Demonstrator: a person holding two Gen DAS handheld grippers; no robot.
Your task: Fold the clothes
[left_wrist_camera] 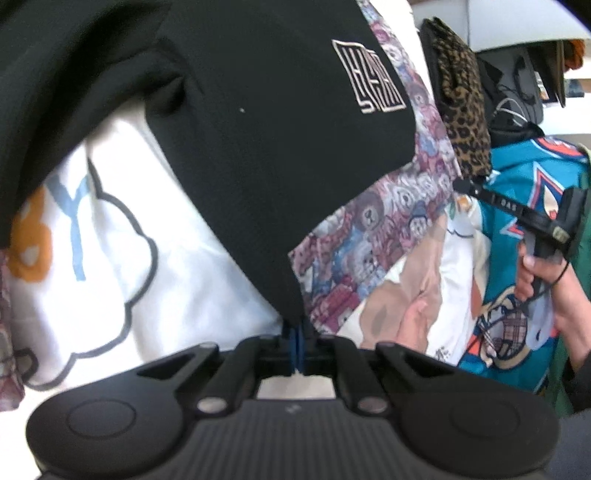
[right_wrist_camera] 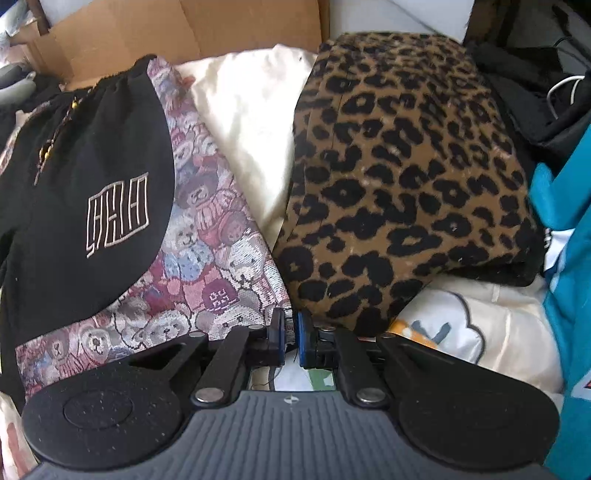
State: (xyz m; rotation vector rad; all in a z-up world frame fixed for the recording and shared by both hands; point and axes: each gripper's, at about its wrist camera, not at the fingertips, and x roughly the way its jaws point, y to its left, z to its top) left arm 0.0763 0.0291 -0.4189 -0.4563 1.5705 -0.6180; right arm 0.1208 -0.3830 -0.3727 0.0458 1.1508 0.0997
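Left wrist view gives me my left tongs clamped together on the lowest corner of the black garment, which hangs up and away from the pads, its outlined logo patch toward the far edge. Only this view shows the person's hand holding the other tool at the right, in front of a teal jersey, and the white cloth with a cloud outline spread behind the black fabric.

Right wrist view shows what the left one hides: my right tongs nearly together, pinching the hem corner of the teddy-bear print fabric. The black garment lies over that print on the left. A folded leopard-print piece sits just beside the pads on the right, touching the print's edge, with cream cloth between them further back and a cardboard box behind. Free room is scarce; fabric crowds every side.
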